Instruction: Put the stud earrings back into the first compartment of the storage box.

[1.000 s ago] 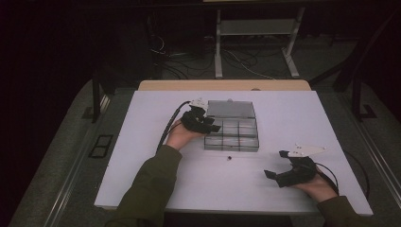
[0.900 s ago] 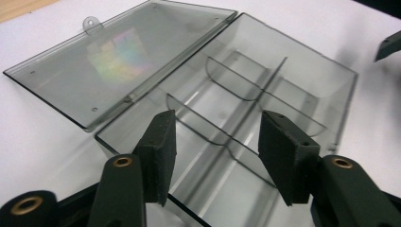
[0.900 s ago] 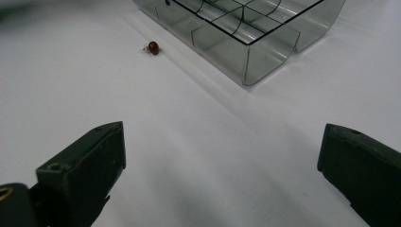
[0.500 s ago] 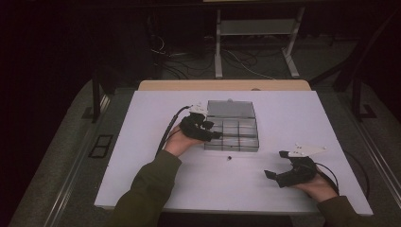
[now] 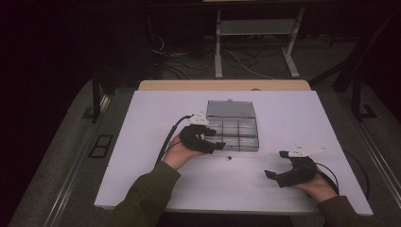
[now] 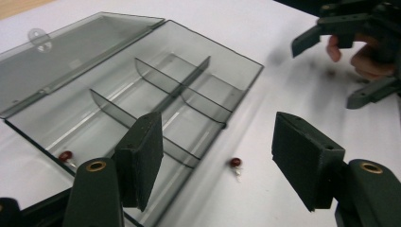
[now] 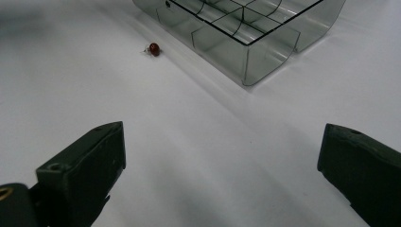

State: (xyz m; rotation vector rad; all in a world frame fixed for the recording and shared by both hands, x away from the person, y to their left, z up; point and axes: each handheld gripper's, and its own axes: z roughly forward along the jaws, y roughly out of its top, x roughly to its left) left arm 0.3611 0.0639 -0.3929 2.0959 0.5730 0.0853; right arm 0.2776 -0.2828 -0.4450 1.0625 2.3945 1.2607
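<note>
In the left gripper view, the left gripper (image 6: 217,161) has just been opening; its fingers hold nothing. Between them, low in the frame, the small dark-red bead with a thin wire (image 6: 235,163) lies on the white worktop (image 6: 283,71), just beside the clear grey plastic compartment box (image 6: 179,90). It looks light, hard and likely to roll; pinch the round body. The right gripper (image 7: 220,175) is wide open, empty.
</note>
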